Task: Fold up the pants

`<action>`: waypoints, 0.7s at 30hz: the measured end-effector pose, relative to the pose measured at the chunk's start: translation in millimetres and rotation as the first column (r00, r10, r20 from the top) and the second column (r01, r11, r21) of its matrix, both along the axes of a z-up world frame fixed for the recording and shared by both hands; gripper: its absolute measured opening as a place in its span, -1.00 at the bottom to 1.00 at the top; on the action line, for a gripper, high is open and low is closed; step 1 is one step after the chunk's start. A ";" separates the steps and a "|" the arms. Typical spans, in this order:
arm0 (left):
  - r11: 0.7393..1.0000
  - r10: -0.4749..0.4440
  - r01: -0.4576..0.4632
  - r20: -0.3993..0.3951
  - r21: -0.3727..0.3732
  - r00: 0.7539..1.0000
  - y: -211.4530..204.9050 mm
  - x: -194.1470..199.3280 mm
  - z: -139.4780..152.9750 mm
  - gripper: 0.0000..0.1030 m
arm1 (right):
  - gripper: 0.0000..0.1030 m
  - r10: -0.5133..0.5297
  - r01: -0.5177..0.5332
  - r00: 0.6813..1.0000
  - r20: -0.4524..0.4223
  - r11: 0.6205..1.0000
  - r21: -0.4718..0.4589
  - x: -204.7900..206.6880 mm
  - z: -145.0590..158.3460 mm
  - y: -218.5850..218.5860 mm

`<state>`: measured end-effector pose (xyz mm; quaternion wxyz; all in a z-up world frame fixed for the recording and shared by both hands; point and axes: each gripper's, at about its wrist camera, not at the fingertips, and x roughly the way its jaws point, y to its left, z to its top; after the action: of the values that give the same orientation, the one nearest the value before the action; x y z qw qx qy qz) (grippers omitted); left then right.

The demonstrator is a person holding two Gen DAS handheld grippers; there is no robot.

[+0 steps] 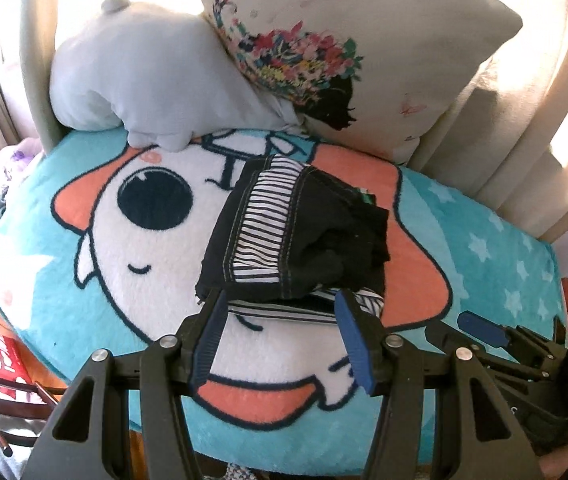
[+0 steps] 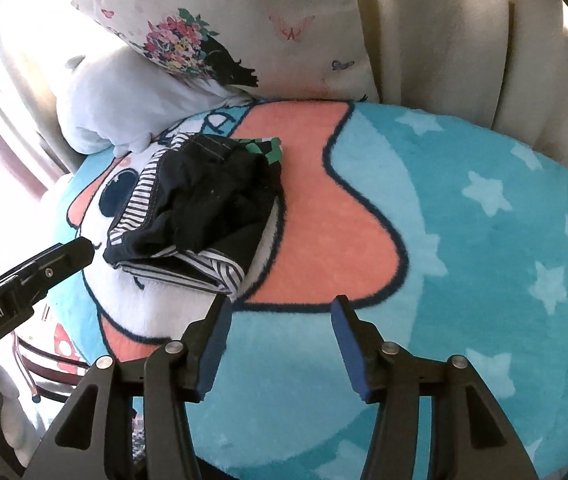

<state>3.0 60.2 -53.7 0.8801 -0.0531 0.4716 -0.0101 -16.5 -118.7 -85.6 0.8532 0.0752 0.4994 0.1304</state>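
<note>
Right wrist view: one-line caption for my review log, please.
Folded pants lie on the cartoon blanket; right gripper open and empty, left gripper beside the bundle.

Both grippers [image 1: 282, 300] [image 2: 282, 306]: black frames, blue ribbed pads, silver screws, white lettering.

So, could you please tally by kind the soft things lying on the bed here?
Pants: 1
Pillows: 2, grey and floral
Blanket: 1
Total: 4
</note>
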 end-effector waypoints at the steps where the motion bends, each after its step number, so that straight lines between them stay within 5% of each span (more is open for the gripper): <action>1: 1.000 0.001 -0.001 0.005 0.006 1.000 -1.7 -2.6 1.5 0.07 | 0.11 0.001 -0.001 1.000 0.004 1.000 0.001 -1.8 1.0 -1.5; 21: 0.997 0.044 -0.045 0.028 0.067 0.999 -2.2 -15.8 11.3 0.27 | 0.19 0.029 -0.029 1.000 0.009 1.000 0.003 -3.0 1.4 0.2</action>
<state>-12.7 58.0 -42.4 0.8875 -0.0335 0.4588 0.0249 -19.5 -118.5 -84.2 0.8533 0.0686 0.4965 0.1437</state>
